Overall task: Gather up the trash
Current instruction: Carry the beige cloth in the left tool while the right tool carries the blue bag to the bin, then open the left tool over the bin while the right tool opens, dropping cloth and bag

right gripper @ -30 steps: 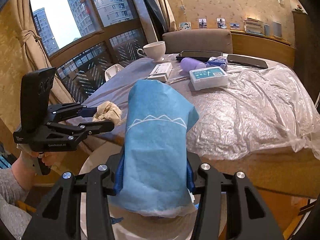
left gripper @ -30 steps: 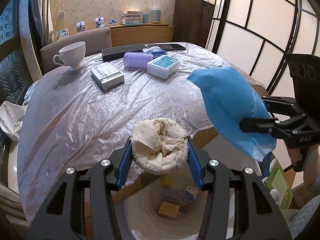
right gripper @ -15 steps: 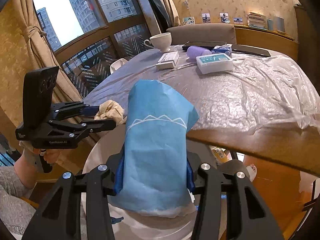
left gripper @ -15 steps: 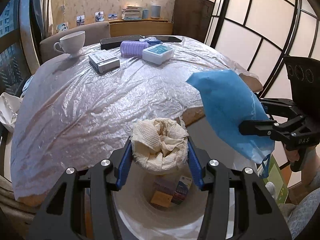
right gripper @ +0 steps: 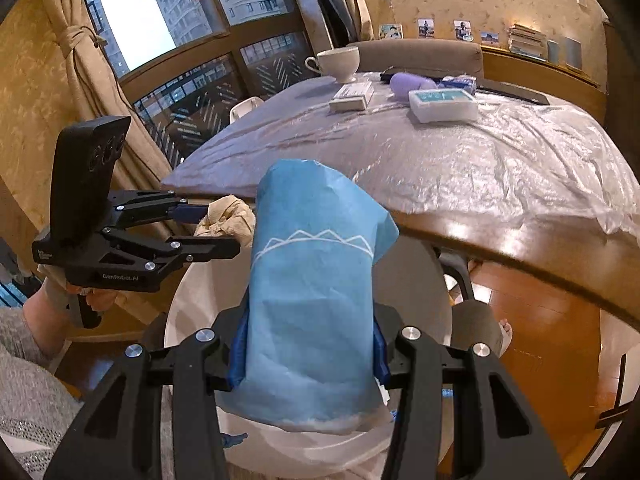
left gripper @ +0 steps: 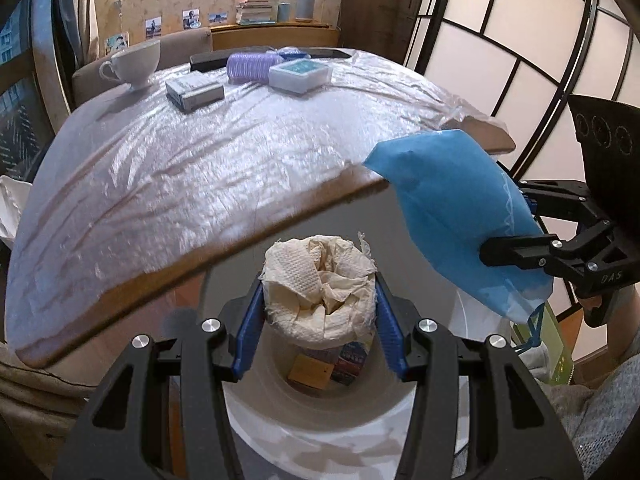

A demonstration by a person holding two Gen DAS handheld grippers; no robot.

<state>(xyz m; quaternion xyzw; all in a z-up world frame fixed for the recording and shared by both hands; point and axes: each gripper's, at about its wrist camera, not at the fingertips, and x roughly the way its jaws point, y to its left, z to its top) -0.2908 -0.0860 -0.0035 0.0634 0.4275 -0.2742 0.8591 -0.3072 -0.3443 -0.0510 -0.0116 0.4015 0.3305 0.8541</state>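
My left gripper is shut on a crumpled beige paper towel wad and holds it over the open white trash bin, which holds small boxes. My right gripper is shut on a blue packet above the same bin's rim. The packet shows in the left wrist view to the right of the wad. The left gripper and wad show at the left of the right wrist view.
The table, under clear plastic film, lies beyond and above both grippers; its wooden edge runs close overhead. On its far side stand a white cup, a grey box, a purple roll and a teal-topped box.
Both grippers have dropped and pulled back from the table with their loads. The table edge now sits above them and the bin opening is nearer below.
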